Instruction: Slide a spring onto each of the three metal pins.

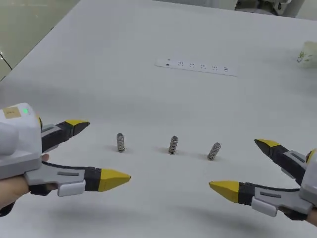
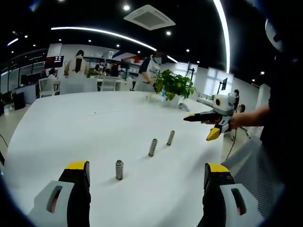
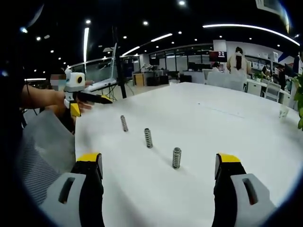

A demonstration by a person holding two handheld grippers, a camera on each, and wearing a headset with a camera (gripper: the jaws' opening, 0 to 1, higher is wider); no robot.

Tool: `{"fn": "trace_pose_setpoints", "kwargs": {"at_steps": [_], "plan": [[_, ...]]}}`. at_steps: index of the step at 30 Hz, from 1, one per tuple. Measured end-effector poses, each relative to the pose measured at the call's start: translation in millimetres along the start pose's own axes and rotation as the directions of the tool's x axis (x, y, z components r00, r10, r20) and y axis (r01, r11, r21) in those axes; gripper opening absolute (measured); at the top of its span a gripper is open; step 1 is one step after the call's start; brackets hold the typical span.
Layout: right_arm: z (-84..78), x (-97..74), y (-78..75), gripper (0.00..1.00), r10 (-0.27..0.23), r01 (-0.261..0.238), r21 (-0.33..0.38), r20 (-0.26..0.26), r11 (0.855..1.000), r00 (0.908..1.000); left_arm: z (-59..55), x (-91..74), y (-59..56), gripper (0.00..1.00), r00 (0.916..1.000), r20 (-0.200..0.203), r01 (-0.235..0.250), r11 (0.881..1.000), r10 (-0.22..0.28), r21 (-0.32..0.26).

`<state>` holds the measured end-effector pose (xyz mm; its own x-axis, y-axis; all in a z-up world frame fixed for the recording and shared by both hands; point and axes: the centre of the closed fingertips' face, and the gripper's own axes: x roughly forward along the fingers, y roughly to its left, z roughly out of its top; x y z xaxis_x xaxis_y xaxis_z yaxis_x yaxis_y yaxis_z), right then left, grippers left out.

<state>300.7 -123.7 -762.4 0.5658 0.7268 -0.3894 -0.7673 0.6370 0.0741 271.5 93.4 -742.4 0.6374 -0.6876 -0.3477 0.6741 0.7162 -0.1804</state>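
Standing in a short row near the front of the white table (image 1: 148, 99), the left spring (image 1: 120, 142), the middle spring (image 1: 173, 145) and the right spring (image 1: 214, 151) are each rising on end from the surface, well apart from one another. No loose spring is lying anywhere on the table. Since bare coils would hardly be balancing like this, the pins are probably sitting inside them, though the metal itself is too small to make out. On that reading all three springs are already on, and nothing is looking left to do beyond checking that each has dropped fully down.

The springs are showing as tight grey coils, short and slim. The left one is standing straight, while the right one is appearing to lean a little in the head view.

The left gripper (image 1: 105, 148) is hovering just beside the left spring with its jaws spread wide and nothing between them. The right gripper (image 1: 235, 163) is mirroring it near the right spring, likewise released and empty. A power strip (image 1: 197, 67) is lying further back.
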Motion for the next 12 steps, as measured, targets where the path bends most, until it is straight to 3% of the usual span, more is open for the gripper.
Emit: {"fn": "trace_pose_setpoints", "kwargs": {"at_steps": [3, 8, 12], "plan": [[-0.7, -2.4, -2.9, 0.99, -0.01, 0.01, -0.002, -0.003, 1.0, 0.9999, -0.6, -1.7, -0.7, 0.98, 1.0, 0.008, -0.001, 1.0, 0.001, 0.004], [-2.2, -6.5, -8.3, 0.99, -0.024, 0.024, 0.01, -0.002, 1.0, 0.9997, -7.0, -4.6, 0.7, 0.98, 0.9997, -0.02, -0.012, 1.0, 0.013, 0.012], [-7.1, -7.6, -6.4, 0.99, -0.024, 0.024, 0.012, -0.015, 1.0, 0.9996, -6.0, -7.0, 2.1, 0.98, 0.9997, -0.001, -0.023, 1.0, 0.023, -0.001]]}}
